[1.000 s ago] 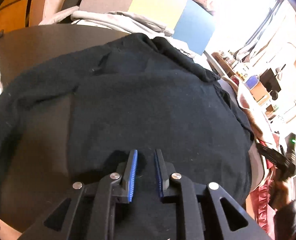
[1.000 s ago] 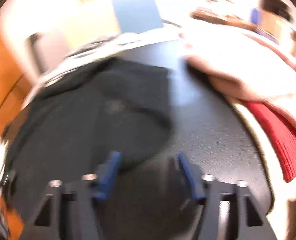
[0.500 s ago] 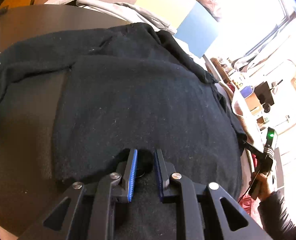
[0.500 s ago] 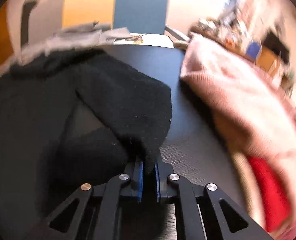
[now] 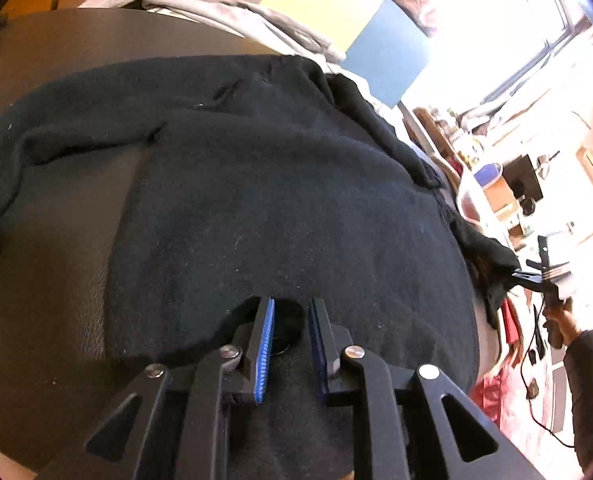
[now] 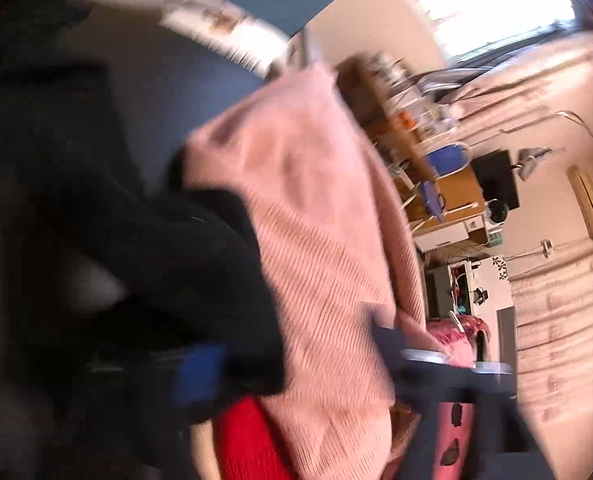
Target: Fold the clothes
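The black sweater (image 5: 264, 200) lies spread over the dark tabletop (image 5: 56, 264). The left gripper (image 5: 290, 328) rests on its near hem, jaws narrowly parted. Farther right, the right gripper (image 5: 536, 276) pinches a sweater corner beside a pink knit (image 6: 316, 240).

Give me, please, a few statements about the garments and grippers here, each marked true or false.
1. The black sweater lies spread over the dark table. True.
2. The left gripper has its pads pressed together. False: a gap shows between them, above the sweater's near edge.
3. The right gripper pinches a corner of the black sweater, drawn into a peak. True.
4. The pink knit covers the black sweater. False: it lies beside it.
5. A green garment shows beneath the pink knit. False: it is a red garment.
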`<move>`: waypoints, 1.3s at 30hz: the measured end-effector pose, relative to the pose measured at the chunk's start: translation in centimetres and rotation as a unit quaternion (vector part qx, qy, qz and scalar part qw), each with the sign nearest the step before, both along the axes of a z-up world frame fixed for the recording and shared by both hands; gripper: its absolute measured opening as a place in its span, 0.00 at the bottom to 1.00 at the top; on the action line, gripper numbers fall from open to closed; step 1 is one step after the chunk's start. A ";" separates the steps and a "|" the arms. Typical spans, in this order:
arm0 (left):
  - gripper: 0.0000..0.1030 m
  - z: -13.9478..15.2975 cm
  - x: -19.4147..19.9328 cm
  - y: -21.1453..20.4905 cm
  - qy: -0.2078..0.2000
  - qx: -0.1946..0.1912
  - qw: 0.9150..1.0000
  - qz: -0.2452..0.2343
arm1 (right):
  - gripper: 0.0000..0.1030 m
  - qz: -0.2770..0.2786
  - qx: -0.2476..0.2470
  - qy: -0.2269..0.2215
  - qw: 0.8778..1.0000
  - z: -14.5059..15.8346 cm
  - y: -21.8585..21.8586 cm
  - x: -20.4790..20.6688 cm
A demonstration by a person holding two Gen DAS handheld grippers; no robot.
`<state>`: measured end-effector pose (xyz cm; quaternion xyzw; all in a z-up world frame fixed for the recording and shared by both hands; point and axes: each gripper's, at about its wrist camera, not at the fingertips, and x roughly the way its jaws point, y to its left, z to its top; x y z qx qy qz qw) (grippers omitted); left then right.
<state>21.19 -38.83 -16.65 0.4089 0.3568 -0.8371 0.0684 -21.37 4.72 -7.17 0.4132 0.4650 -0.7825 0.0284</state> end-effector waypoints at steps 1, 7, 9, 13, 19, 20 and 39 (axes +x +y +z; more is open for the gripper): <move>0.18 0.5 0.0 -0.4 0.003 -0.006 1.000 -0.002 | 0.88 0.011 0.010 0.002 1.000 0.0 0.0 0.5; 0.23 6.6 -3.4 -4.4 0.039 -0.103 0.994 -0.008 | 0.72 0.037 -0.030 0.085 0.995 3.8 -1.4 2.2; 0.27 8.6 -6.5 -5.6 0.054 -0.128 0.990 -0.017 | 0.63 0.046 -0.120 0.058 0.990 5.4 -3.4 2.0; 0.34 10.7 -14.1 -6.5 0.060 -0.154 0.985 -0.055 | 0.61 0.064 -0.224 -0.044 0.972 5.1 -8.7 0.1; 0.38 8.8 -26.3 -8.3 0.029 -0.082 0.990 -0.108 | 0.61 0.060 -0.413 -0.201 0.886 3.9 -14.0 -5.8; 0.39 8.1 -28.2 -8.4 0.022 -0.073 0.990 -0.117 | 0.61 0.052 -0.435 -0.226 0.870 3.1 -15.3 -7.0; 0.40 1.0 -40.7 -10.2 -0.040 -0.036 0.985 -0.163 | 0.69 -0.046 -0.245 -0.294 0.923 1.3 -4.8 -8.1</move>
